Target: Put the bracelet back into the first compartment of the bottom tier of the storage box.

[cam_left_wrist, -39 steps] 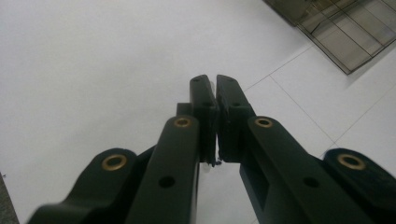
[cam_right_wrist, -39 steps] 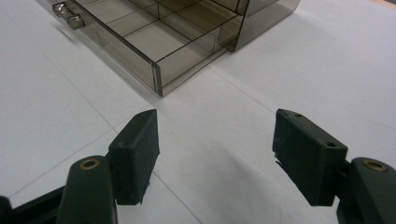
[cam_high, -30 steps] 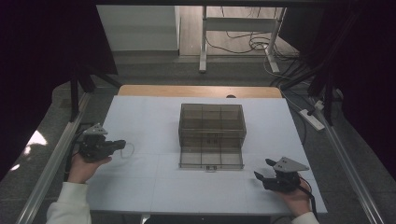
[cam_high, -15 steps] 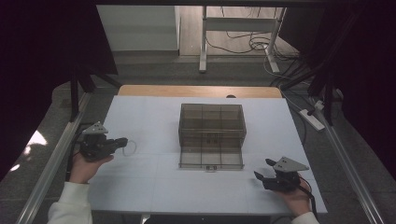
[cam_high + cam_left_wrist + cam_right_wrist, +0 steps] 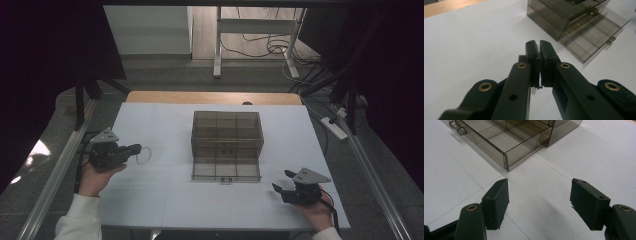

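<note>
A smoky clear drawer box (image 5: 227,131) stands mid-table with its bottom drawer (image 5: 226,170) pulled out toward me. The drawer's compartments look empty in the right gripper view (image 5: 506,142). My left gripper (image 5: 136,148) sits at the table's left, shut on a thin white loop (image 5: 145,155) that hangs from its tips. In the left gripper view the jaws (image 5: 539,46) are pressed together with a sliver of white (image 5: 534,90) between them, and the box (image 5: 564,15) lies ahead to the right. My right gripper (image 5: 281,189) (image 5: 539,200) rests open near the front right, short of the drawer's corner.
A white sheet covers the table (image 5: 165,200), with a wooden strip (image 5: 210,97) at the far edge. Metal rails (image 5: 50,185) run along both sides. A power strip (image 5: 334,127) and cables lie off the right edge.
My left gripper has shifted slightly right and forward with the white loop in it. The right gripper and the drawer box have stayed put.
</note>
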Demonstrator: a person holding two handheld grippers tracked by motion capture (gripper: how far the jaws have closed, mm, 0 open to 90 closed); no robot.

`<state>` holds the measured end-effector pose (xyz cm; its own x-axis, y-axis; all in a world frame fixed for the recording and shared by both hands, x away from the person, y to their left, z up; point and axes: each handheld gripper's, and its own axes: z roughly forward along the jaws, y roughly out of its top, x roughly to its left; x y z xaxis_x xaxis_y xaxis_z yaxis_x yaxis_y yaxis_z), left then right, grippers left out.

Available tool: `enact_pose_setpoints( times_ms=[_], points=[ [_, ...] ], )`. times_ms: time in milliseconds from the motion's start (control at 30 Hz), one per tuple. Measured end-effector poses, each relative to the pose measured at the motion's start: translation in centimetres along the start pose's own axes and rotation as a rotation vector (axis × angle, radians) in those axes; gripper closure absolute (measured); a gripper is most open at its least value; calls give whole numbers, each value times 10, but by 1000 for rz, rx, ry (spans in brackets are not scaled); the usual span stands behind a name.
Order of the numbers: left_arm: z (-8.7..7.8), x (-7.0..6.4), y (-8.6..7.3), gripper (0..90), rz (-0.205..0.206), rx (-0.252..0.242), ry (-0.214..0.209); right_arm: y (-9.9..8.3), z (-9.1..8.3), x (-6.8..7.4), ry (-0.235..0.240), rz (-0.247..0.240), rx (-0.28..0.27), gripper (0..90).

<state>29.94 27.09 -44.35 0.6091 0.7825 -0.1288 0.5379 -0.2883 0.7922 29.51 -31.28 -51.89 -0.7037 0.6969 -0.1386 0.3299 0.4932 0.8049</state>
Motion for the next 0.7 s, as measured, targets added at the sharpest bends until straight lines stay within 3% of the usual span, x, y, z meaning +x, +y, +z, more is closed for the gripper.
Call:
enact_pose_setpoints(
  times_ms=[700],
  points=[
    [4,-18,16,866,38,-43,-31,0,1,0,-3,-1,3,311]
  ],
)
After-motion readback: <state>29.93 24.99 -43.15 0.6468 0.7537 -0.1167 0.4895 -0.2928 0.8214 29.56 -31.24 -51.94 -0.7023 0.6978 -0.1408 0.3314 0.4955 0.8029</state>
